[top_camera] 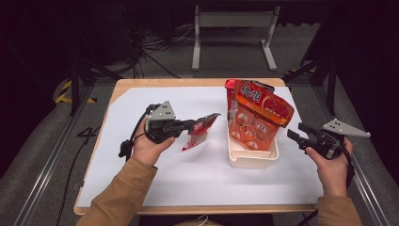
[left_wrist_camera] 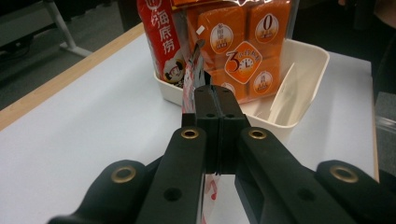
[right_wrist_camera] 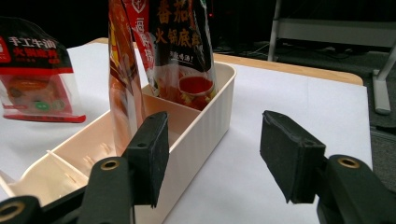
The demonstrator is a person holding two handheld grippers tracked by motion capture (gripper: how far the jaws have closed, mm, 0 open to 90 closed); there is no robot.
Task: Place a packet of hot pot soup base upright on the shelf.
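Grey floor (top_camera: pixel 226 56), dark room, white metal stand (top_camera: pixel 234 21)

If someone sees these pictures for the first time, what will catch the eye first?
First, the bright orange packet standing in the white divided bin right of the table's centre. Next, the left claw, shut on a small red sachet lifted above the white tabletop. The right claw waits open beside the bin.

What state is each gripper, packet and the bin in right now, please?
left gripper: shut on the small red packet, held above the table.
small red packet: pinched at its top edge, hanging off the table.
right gripper: open, holding nothing, beside the bin.
white bin: upright on the table, near compartment empty.
orange packet: standing in the bin, leaning.
red packet: upright in the bin's far end.
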